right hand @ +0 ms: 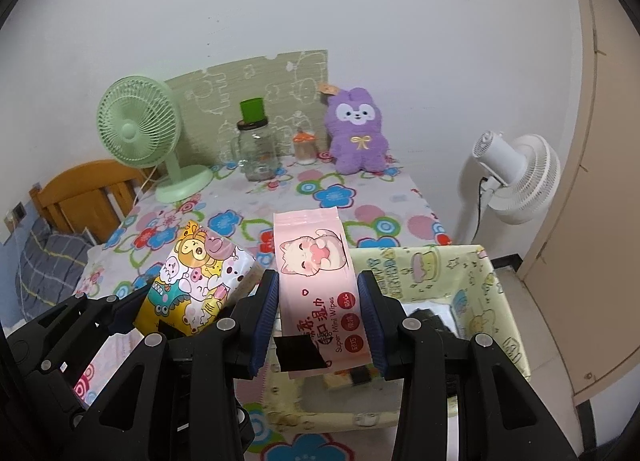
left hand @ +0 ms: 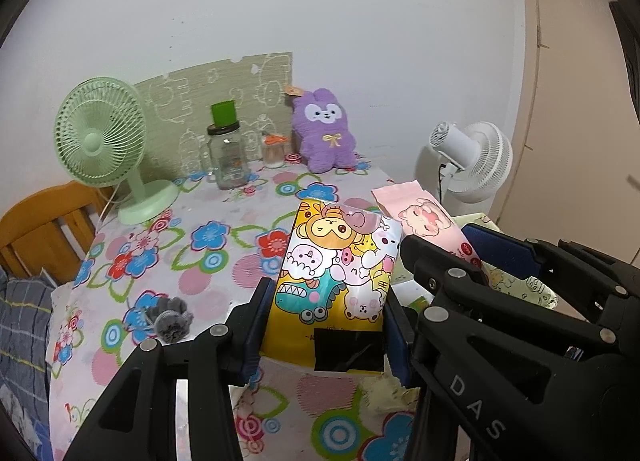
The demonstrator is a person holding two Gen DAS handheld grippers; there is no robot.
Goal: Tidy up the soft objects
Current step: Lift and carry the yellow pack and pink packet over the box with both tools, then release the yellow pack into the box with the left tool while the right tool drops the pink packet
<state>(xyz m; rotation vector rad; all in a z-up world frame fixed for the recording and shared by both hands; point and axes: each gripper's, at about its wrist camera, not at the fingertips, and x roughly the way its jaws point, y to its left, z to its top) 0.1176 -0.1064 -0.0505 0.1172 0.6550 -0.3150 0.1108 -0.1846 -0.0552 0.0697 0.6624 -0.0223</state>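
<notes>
Pink wipes pack (right hand: 320,293) stands clamped between the right gripper's (right hand: 320,321) blue pads, above the yellow fabric bin (right hand: 496,293). Just to its left, the left gripper (left hand: 326,325) squeezes the yellow cartoon pack (left hand: 336,277) over the flowered tablecloth (left hand: 208,245).

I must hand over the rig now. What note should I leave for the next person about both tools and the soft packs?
Left tool: shut on the yellow cartoon pack, held above the table.
Right tool: shut on the pink wipes pack, held over the near edge of the yellow fabric bin.
Done: both packs picked up.
Left: neither pack is in the bin yet. The grey scrunchie lies on the table; the purple plush sits at the back.
</notes>
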